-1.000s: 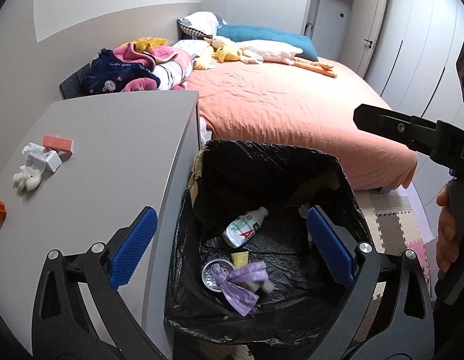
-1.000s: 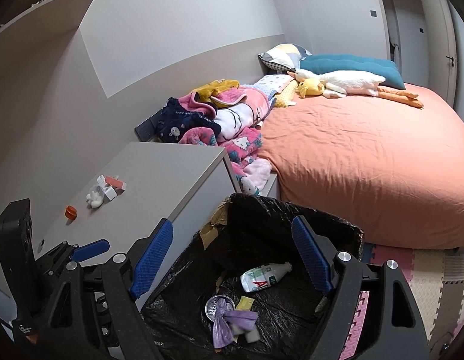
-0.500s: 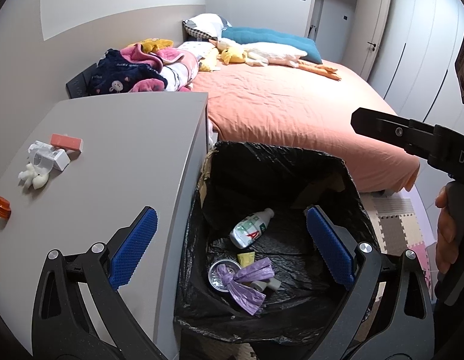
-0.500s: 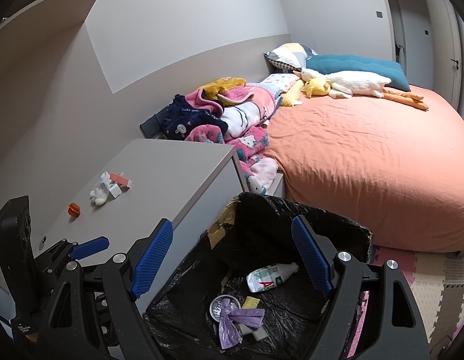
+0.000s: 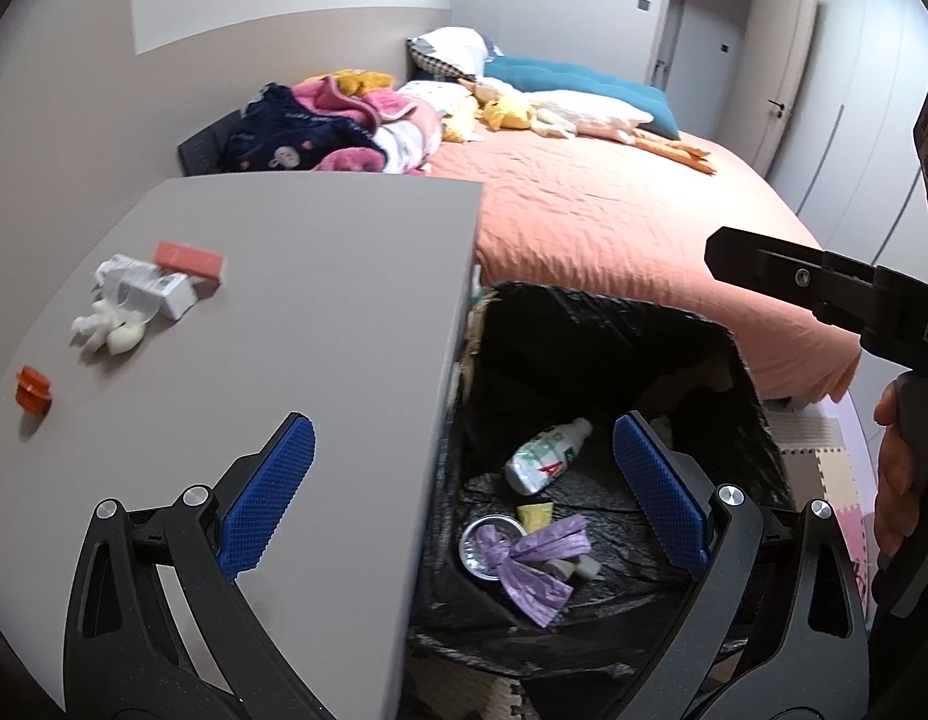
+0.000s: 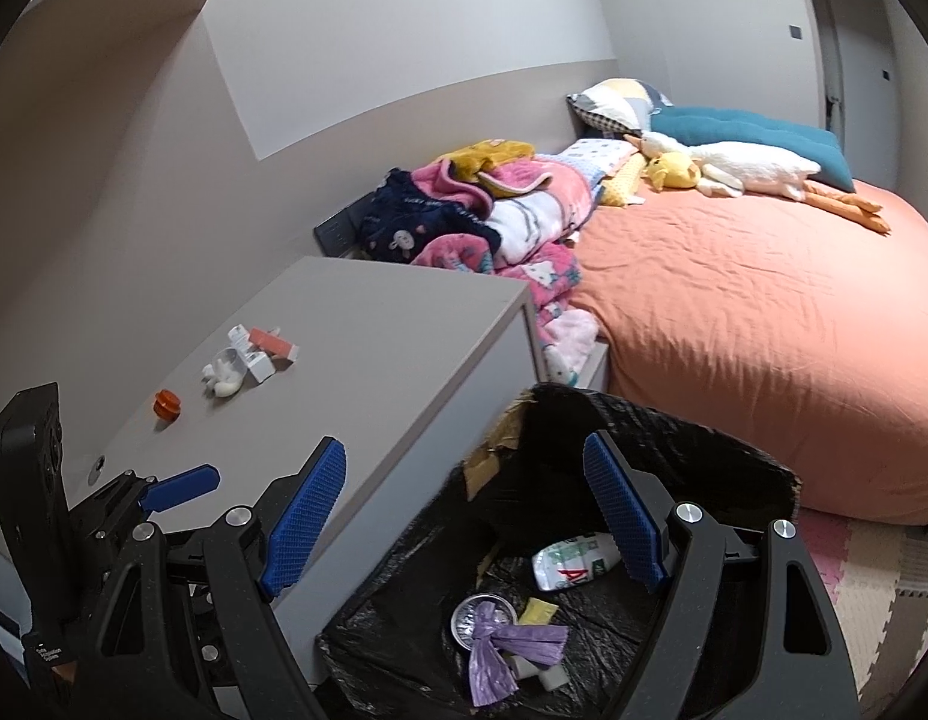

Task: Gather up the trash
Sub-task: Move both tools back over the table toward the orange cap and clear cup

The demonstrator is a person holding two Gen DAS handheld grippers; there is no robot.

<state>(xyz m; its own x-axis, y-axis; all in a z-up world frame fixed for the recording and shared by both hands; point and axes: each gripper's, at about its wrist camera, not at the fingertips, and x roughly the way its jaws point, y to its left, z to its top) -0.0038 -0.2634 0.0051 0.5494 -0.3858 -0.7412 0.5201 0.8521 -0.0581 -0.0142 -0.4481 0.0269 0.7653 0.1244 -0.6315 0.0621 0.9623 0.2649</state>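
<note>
Both claws gape with nothing between their pads: the left gripper (image 5: 464, 492) straddles the edge of the grey cabinet (image 5: 320, 312), the right gripper (image 6: 464, 510) hangs over the bin (image 6: 674, 456). In the bin lie a white bottle (image 5: 545, 456), a purple wrapper (image 5: 539, 561) and what may be a foil cup (image 5: 485, 546); more scraps (image 5: 137, 300) sit on the cabinet

A home bedroom: a wide bed under a salmon-orange sheet (image 6: 764, 324), heaped pink children's blankets (image 6: 512, 210), a long white plush goose (image 6: 746, 171) (probably a child's), pale wardrobe doors (image 5: 848, 120).
</note>
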